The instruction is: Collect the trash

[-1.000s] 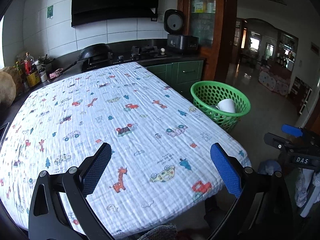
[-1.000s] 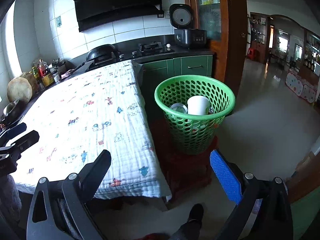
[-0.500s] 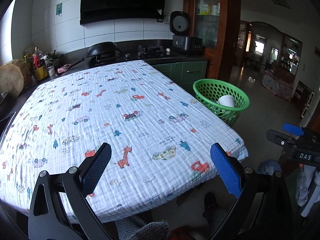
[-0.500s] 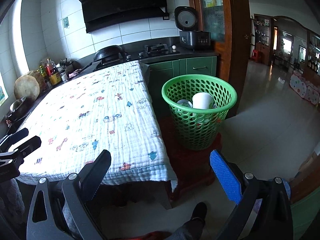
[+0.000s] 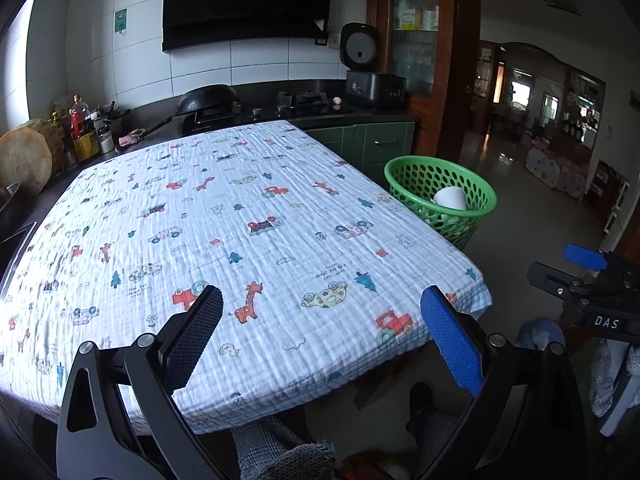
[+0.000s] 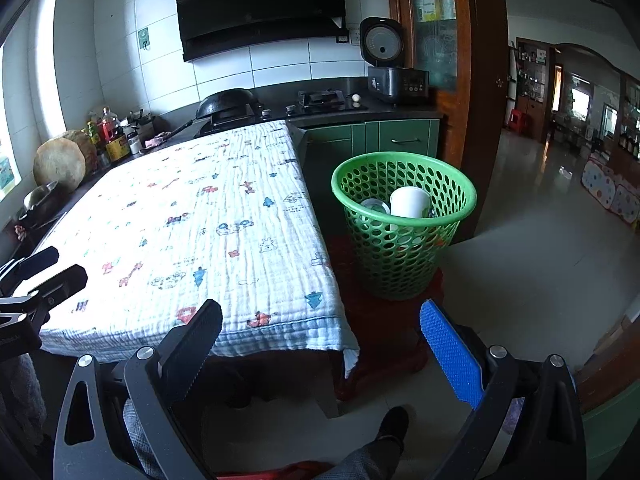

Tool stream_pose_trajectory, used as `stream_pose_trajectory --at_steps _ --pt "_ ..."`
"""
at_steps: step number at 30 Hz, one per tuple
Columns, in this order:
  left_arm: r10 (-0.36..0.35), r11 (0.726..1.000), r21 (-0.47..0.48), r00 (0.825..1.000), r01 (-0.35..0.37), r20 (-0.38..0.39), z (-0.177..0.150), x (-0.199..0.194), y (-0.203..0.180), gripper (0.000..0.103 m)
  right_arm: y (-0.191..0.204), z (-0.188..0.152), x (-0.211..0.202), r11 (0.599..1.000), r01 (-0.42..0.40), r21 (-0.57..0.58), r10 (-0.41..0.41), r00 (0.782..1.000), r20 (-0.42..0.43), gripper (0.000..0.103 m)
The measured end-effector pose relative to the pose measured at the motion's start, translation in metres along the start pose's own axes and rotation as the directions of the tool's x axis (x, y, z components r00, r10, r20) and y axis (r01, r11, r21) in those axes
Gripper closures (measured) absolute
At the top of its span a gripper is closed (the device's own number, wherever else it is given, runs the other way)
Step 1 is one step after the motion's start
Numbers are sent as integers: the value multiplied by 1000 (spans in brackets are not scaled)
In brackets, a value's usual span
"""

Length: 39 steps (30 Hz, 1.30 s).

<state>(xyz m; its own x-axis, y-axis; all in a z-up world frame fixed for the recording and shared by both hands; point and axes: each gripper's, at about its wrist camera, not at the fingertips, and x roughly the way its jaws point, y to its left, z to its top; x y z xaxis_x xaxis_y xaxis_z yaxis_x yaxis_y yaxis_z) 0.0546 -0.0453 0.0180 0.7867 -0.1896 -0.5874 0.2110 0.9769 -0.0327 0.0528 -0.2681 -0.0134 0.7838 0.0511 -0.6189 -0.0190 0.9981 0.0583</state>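
A green perforated basket (image 6: 404, 264) stands on a red stool (image 6: 384, 340) right of the table; it also shows in the left wrist view (image 5: 468, 220). It holds a white paper cup (image 6: 410, 202) and a round lid-like piece (image 6: 374, 208). The table wears a white cloth with printed cartoons (image 5: 240, 240), with no loose items on it. My left gripper (image 5: 320, 328) is open and empty over the table's near edge. My right gripper (image 6: 320, 340) is open and empty, low near the table's front right corner, short of the basket.
A dark counter behind the table carries a wok (image 6: 230, 104), gas hob (image 6: 320, 98), rice cooker (image 6: 386, 62) and bottles (image 6: 110, 132). A wooden cabinet (image 6: 476, 80) stands behind the basket. The person's legs and shoe (image 6: 392, 424) are below. Tiled floor opens to the right.
Both grippers have drawn back and risen from the table; table and basket look farther and more of the floor shows. Jaws stay open.
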Motion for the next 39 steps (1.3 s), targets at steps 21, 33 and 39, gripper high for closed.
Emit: stream_pose_trajectory --at_steps 21,33,39 --pt "-1 1000 12 1000 1 -23 -5 4 -7 5 1 -4 0 1000 -15 5 15 1000 -9 7" --pt "6 1000 16 1000 -6 -25 -7 4 -8 5 0 -4 -1 1000 -12 17 12 1000 -8 7" --pt "6 1000 17 1000 -5 -30 -7 4 -9 5 0 -4 -2 1000 -15 15 15 1000 -9 7"
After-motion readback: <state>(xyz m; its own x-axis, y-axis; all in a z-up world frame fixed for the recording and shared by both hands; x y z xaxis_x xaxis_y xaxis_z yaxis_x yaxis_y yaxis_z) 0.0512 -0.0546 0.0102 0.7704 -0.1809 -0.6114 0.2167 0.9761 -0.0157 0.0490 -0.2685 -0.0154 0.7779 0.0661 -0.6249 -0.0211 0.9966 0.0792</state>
